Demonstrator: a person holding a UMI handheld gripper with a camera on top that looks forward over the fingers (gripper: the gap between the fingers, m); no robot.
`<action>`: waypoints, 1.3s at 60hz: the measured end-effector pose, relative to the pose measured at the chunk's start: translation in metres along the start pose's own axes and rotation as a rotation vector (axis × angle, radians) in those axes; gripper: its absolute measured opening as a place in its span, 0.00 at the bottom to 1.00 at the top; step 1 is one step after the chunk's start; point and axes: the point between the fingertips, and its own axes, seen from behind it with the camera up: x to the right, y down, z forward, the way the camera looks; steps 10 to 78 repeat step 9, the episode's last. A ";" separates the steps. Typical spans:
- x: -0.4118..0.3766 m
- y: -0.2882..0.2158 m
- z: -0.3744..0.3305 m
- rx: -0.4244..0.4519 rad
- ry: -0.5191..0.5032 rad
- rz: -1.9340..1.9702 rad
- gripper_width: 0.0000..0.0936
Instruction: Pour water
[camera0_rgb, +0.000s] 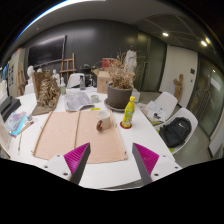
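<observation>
Gripper view: hand-held gripper (108, 160) wide open, empty; small cup (103, 123) beyond, contents indistinct.

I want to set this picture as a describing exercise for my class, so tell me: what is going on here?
A hand-held gripper hovers open above a white table, holding nothing. Beyond its fingers, a small cup stands on a brown mat. A yellow bottle stands to the right of the mat, with a potted dry plant behind it. Pouring has not begun; neither bottle nor cup is touched.
</observation>
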 end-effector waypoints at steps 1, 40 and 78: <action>0.000 0.000 -0.002 0.001 -0.002 0.008 0.92; 0.000 0.008 -0.005 -0.024 -0.002 0.014 0.92; 0.000 0.008 -0.005 -0.024 -0.002 0.014 0.92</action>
